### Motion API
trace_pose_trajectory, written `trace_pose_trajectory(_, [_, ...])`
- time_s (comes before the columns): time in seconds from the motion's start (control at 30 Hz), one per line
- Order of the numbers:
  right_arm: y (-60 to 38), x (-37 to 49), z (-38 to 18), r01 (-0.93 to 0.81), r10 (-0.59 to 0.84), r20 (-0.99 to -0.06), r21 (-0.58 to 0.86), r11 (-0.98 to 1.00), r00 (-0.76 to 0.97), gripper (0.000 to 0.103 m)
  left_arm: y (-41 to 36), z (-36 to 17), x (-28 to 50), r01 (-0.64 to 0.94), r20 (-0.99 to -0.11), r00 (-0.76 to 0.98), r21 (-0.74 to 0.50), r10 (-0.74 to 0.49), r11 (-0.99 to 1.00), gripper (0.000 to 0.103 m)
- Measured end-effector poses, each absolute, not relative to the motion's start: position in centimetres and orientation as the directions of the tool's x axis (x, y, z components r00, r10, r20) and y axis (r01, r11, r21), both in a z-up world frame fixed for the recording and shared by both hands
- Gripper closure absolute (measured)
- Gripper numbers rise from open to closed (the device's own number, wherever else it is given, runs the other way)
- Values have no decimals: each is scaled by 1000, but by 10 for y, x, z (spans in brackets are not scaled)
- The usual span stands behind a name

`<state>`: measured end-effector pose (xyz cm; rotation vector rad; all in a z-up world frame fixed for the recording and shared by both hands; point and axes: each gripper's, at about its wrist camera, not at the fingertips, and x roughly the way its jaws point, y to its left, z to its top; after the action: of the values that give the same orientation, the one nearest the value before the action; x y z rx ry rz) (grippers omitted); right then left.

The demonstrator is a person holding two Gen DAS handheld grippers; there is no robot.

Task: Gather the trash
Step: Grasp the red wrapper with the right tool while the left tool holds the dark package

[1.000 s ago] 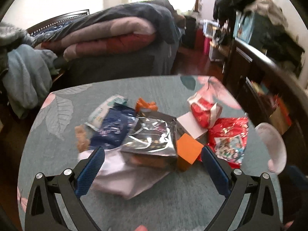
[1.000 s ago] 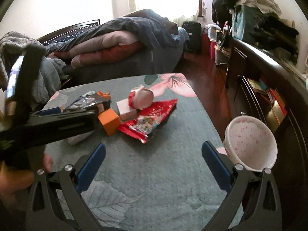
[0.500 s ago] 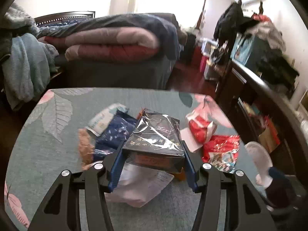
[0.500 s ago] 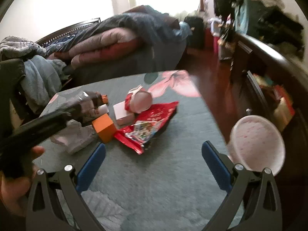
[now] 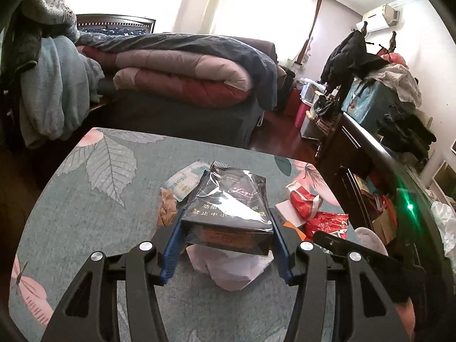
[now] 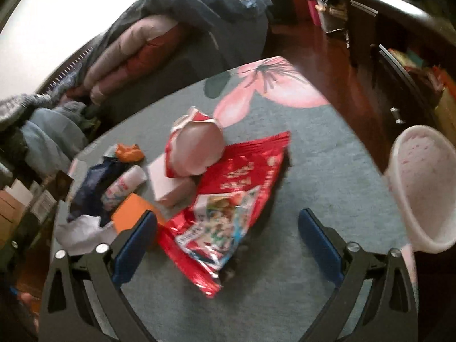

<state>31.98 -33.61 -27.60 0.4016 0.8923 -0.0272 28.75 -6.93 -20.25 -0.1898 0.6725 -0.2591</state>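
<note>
This is a lived-in bedroom in a home. A bed heaped with folded quilts stands beyond the far edge of a table covered in a leaf-and-flower cloth. A bright curtained window sits behind the bed, and a wall air conditioner hangs high at the right. Clothes pile on dark wooden furniture along the right side — plainly domestic clutter.

Black glossy carton with gold lettering, red snack bag, orange box, teal table with pink flowers, white bin with pink speckles
</note>
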Motion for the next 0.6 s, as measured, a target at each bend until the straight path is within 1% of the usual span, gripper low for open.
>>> trace_pose_trajectory(0.03, [-335, 319, -277, 183, 146, -763, 328, 927, 630, 34, -69, -202, 287, 178, -586, 754, -252, -296, 951, 48])
trace_pose_trajectory(0.1, [-334, 318, -278, 179, 143, -764, 322, 929, 630, 65, -69, -203, 284, 180, -582, 759, -241, -291, 954, 48])
trace_pose_trajectory(0.13, [-334, 317, -279, 178, 151, -765, 328, 928, 626, 79, -69, -203, 283, 180, -581, 761, -236, -287, 955, 48])
trace_pose_trajectory(0.17, [-334, 316, -279, 176, 165, -768, 339, 924, 619, 97, -70, -203, 281, 182, -582, 761, -233, -287, 955, 48])
trace_pose_trajectory(0.23, [-334, 312, -279, 157, 198, -760, 366, 917, 619, 96, -69, -202, 277, 188, -582, 759, -232, -291, 955, 48])
trace_pose_trajectory(0.6, [-342, 250, -246, 130, 199, -699, 388, 913, 687, 98, -89, -184, 245, 246, -562, 763, -205, -320, 947, 48])
